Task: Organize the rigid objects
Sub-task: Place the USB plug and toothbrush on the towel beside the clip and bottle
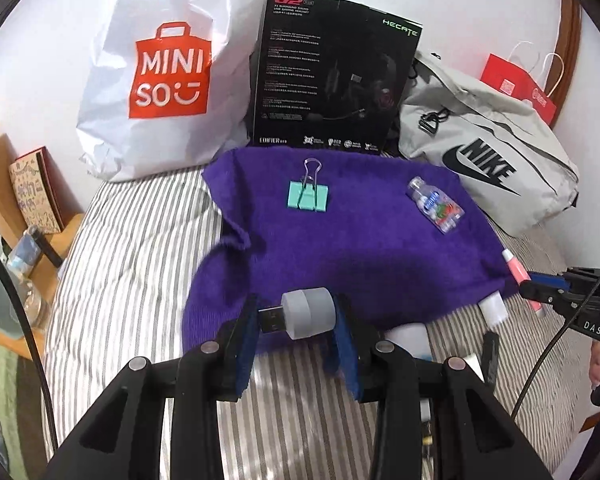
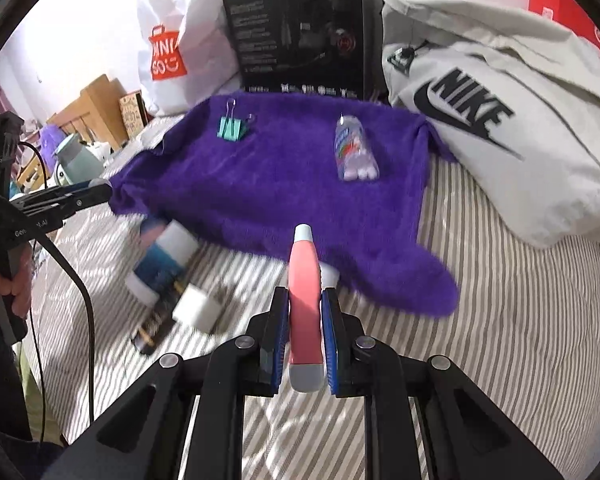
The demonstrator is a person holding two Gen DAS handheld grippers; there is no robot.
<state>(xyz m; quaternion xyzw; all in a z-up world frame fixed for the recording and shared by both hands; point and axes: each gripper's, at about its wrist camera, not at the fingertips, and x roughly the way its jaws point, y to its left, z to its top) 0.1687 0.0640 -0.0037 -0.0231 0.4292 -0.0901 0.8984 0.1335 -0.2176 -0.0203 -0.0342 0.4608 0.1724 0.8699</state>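
Observation:
My left gripper [image 1: 296,318] is shut on a grey USB plug adapter [image 1: 308,318], held over the near edge of a purple towel [image 1: 340,248]. My right gripper [image 2: 305,312] is shut on a pink tube with grey ends [image 2: 305,292], just before the towel's [image 2: 284,184] near edge. A teal binder clip [image 1: 309,194] [image 2: 232,126] and a clear small bottle [image 1: 436,205] [image 2: 354,152] lie on the towel. The right gripper [image 1: 540,290] also shows in the left wrist view, the left gripper [image 2: 96,190] in the right wrist view.
On the striped bed [image 2: 500,320] beside the towel lie a blue-and-white bottle [image 2: 162,258], a white cube [image 2: 196,308] and a dark stick [image 2: 152,330]. A Miniso bag [image 1: 168,68], black headset box [image 1: 332,76] and Nike bag [image 1: 488,160] stand behind.

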